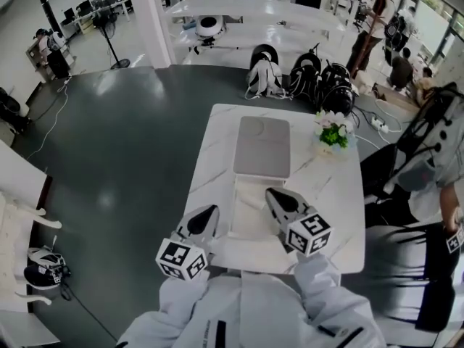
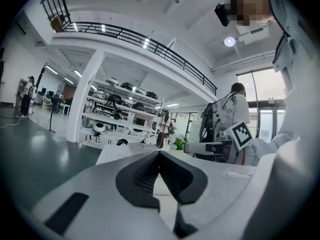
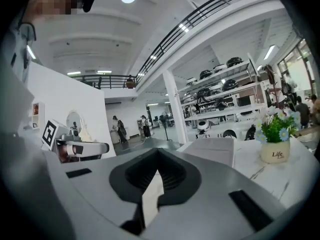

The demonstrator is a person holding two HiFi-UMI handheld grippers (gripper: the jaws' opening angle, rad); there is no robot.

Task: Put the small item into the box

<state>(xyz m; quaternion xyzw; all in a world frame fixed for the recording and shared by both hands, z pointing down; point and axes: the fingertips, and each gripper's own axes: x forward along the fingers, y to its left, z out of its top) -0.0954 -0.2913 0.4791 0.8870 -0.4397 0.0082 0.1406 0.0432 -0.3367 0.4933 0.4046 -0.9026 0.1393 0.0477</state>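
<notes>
Marble tabletop (image 1: 210, 165) shows no small item I can make out, so finding it seems the step: look before opening either tool. Left gripper (image 1: 212, 210) and right gripper (image 1: 271, 193) hang over the near edge, jaws pressed together, apparently empty. The box (image 1: 264, 147), grey, flat, round-cornered, lies toward the far edge.

Flat grey box (image 1: 262, 147), seemingly closed, lies mid-table; a pale sliver (image 3: 151, 196), perhaps the small item, sits pinched in the right gripper (image 3: 158, 154).
</notes>
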